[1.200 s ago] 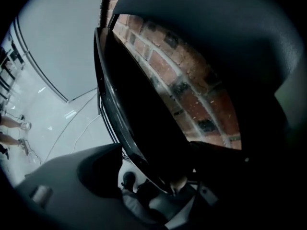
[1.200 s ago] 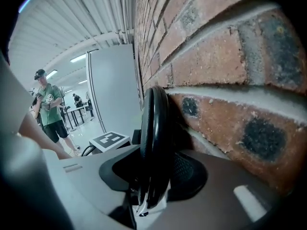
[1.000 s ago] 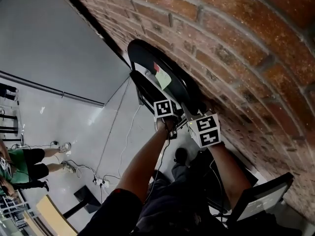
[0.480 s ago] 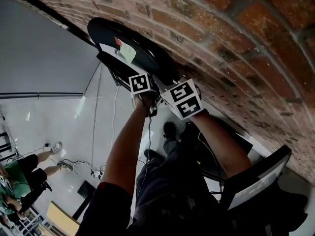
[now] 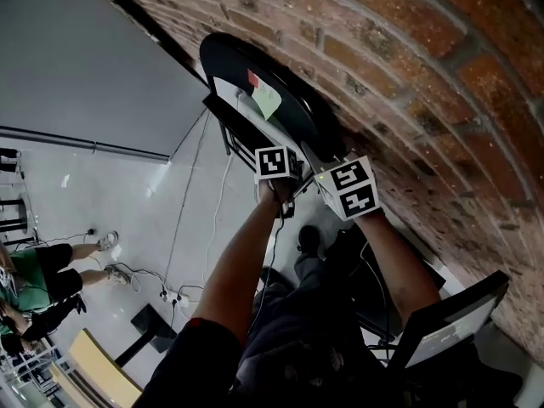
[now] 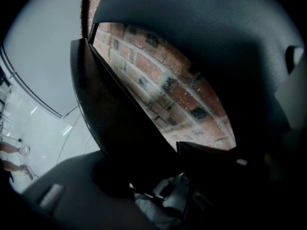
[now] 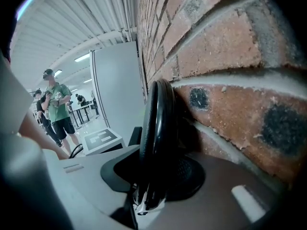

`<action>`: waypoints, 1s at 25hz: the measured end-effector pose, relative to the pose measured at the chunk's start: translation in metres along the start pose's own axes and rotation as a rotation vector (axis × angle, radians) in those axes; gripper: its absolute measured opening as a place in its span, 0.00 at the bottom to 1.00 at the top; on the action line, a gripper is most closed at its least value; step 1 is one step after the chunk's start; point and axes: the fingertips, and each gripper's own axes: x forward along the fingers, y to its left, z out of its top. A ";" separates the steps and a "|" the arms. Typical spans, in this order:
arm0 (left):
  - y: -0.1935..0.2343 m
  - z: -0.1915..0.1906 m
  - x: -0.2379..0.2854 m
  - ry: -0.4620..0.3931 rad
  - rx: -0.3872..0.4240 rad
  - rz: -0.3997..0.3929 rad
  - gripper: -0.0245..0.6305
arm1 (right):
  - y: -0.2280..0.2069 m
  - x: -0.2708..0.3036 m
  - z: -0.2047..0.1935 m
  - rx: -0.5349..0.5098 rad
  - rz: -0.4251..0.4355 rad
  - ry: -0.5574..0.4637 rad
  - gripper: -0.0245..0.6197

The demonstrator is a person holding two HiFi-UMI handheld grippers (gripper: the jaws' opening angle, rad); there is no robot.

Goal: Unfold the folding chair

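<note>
Just now tightening the jaws of the left gripper (image 6: 158,169) onto the dark front panel of the folding chair (image 5: 255,83), caught between them. Clenching the right gripper (image 7: 153,174) on its black rear rim. Probably ready to pull the panels apart. Folded flat against the brick wall (image 5: 408,66) as yet. Reaching both forearms (image 5: 246,253) forward, side by side, left tipped steeper.

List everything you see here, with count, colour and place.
folding chair: one, black, folded against the wall
paper notes: two, green and red, on the chair
brick wall: one, red-brown, behind the chair
bystanders: several, one in green, left background
screen: one, black-framed, lower right
left hand-held gripper: one, grey, jaws have just been closing on a chair panel
right hand-held gripper: one, grey, jaws have just been closing on the chair's rim
</note>
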 end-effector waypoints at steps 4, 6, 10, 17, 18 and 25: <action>0.012 -0.002 -0.007 -0.033 -0.011 0.023 0.47 | 0.000 0.004 0.001 -0.003 0.010 -0.005 0.23; 0.016 -0.010 -0.013 -0.026 -0.019 0.016 0.47 | 0.000 0.003 -0.002 0.005 0.009 0.001 0.23; 0.027 -0.034 -0.017 0.024 -0.033 0.013 0.49 | 0.001 0.001 -0.009 0.020 0.001 0.016 0.23; 0.034 -0.028 -0.019 -0.024 -0.034 0.042 0.49 | -0.002 0.004 -0.008 0.005 0.009 0.023 0.23; 0.036 -0.030 -0.019 -0.023 -0.029 0.044 0.49 | -0.001 0.004 -0.008 0.005 0.009 0.024 0.23; 0.034 -0.031 -0.021 -0.033 -0.013 0.020 0.49 | -0.002 0.003 -0.007 0.001 -0.002 0.028 0.24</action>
